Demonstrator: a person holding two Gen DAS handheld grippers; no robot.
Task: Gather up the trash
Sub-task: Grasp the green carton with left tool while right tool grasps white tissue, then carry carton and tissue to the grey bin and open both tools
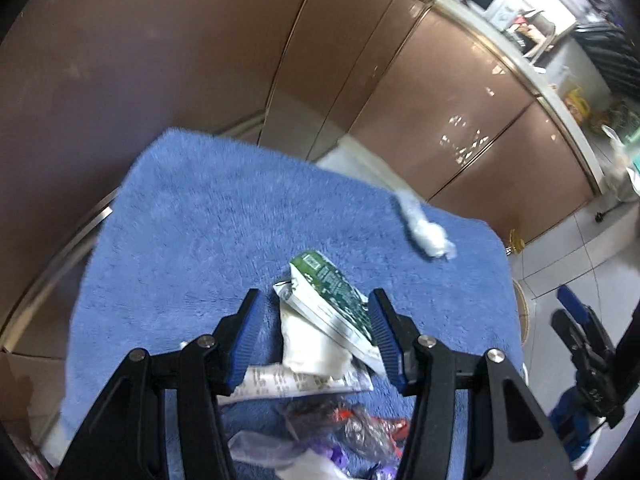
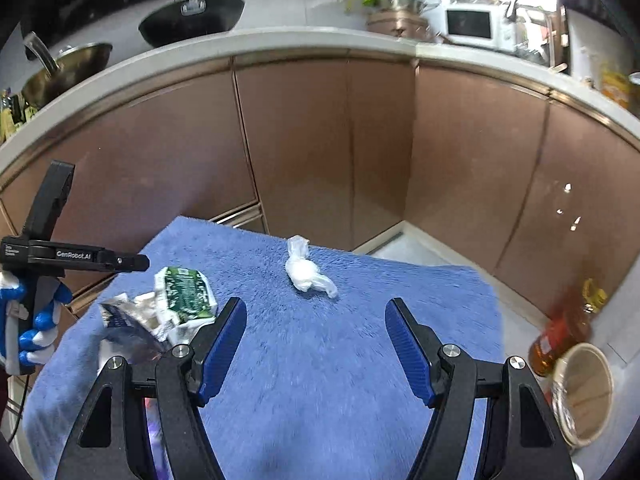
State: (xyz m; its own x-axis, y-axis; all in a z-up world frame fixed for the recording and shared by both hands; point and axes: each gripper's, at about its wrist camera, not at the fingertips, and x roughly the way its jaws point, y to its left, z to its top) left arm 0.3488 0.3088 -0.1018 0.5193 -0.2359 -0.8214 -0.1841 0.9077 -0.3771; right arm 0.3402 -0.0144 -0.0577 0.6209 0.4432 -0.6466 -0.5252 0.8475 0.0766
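Blue towel (image 2: 320,360), one green carton (image 2: 186,294), one knotted bag (image 2: 306,270), two hand-held grippers, both released.

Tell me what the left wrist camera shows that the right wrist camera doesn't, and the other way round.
Only the left wrist view shows the receipt and the clear plastic wrappers lying nearest the camera.

Only the right wrist view shows the wok on the counter, the sink, the oil bottle and the round bin on the floor.

Both show the blue towel, the green carton, the knotted plastic bag, the brown cabinets, the microwave, and both grippers open: left gripper, right gripper.
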